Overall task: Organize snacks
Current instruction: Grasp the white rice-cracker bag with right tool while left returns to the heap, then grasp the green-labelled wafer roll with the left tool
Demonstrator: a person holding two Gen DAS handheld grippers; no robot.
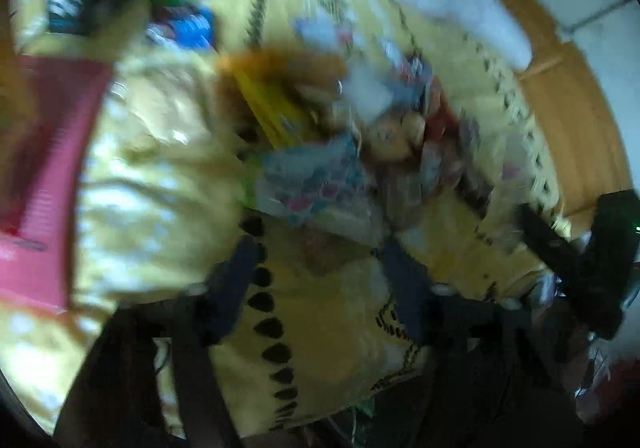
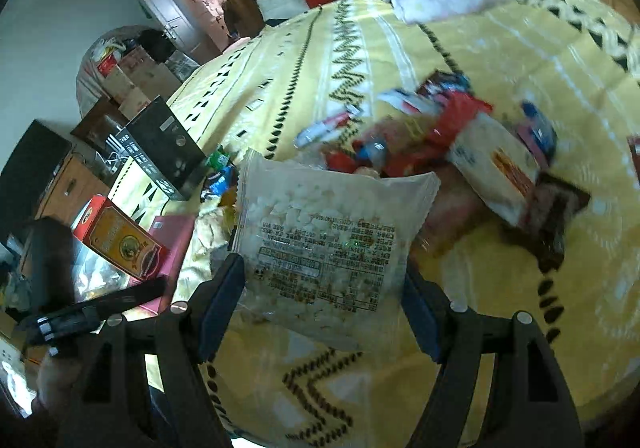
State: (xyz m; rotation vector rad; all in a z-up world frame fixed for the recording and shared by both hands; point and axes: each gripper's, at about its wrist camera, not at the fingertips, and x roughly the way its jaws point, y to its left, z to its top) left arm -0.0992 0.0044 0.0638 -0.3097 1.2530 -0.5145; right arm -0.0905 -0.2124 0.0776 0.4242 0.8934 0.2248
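Clear white-speckled bag (image 2: 324, 244) between right fingers; beyond fingertips, red wrappers (image 2: 424, 135) on yellow blanket (image 2: 520, 288) with black triangles.

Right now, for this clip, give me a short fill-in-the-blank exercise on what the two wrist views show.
1. The right tool holds a clear plastic bag of ____ puffed pieces between its pads.
2. The heap of mixed snack packets lies on a ____ patterned blanket.
3. The left tool, over the blanket, holds ____.
4. The orange-and-red carton lies beside a flat ____ box.

Missing words: white; yellow; nothing; pink
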